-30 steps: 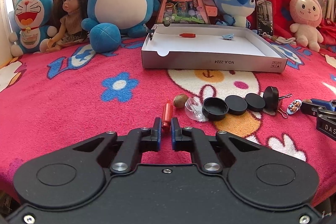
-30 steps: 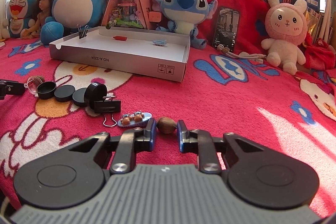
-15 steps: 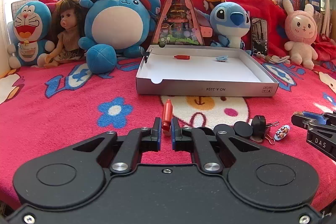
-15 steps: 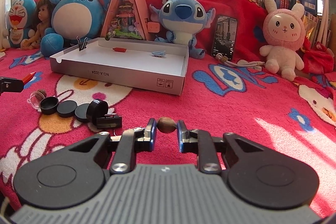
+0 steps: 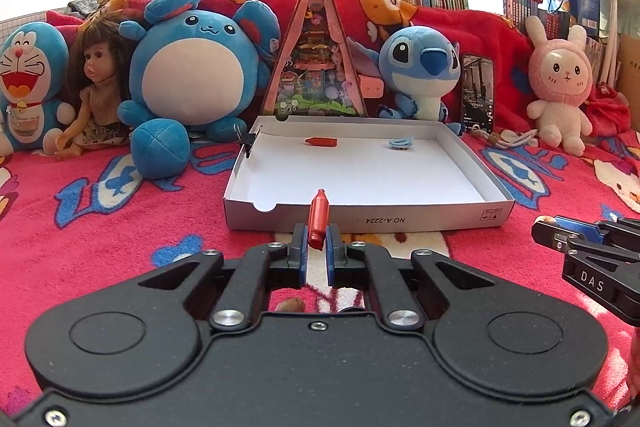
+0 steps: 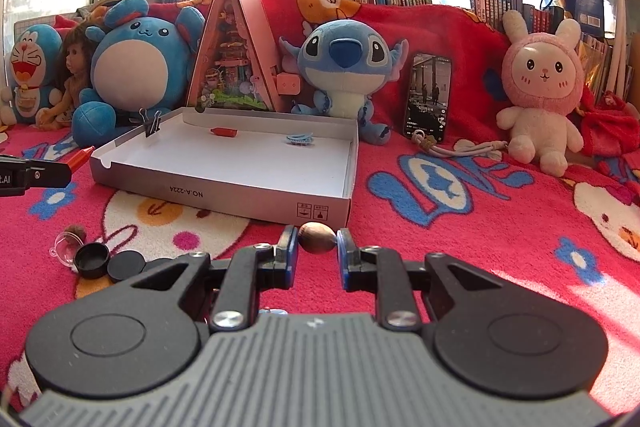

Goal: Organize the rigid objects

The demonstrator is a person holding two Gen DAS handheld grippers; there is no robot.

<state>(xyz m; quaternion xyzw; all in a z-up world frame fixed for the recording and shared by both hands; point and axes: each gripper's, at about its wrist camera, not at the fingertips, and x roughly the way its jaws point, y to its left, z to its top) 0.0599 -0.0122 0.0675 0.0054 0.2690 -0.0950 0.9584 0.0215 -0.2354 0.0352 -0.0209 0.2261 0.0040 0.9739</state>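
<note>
With the white box (image 5: 368,183) just ahead, the left claw (image 5: 317,249) pinches a red bullet-shaped piece (image 5: 317,219) by its base and the right claw (image 6: 317,245) pinches a smooth brown nut (image 6: 317,237) at its tips, either liable to slip or roll free short of the rim.

Both grippers have come up off the red blanket (image 5: 100,227) and moved toward the white cardboard tray (image 5: 400,221). The left gripper (image 5: 317,247) has lifted its red bullet-shaped piece (image 5: 318,219) away from the black caps (image 6: 106,261); the right gripper (image 6: 318,247) has carried its brown nut (image 6: 318,237) upward.
</note>
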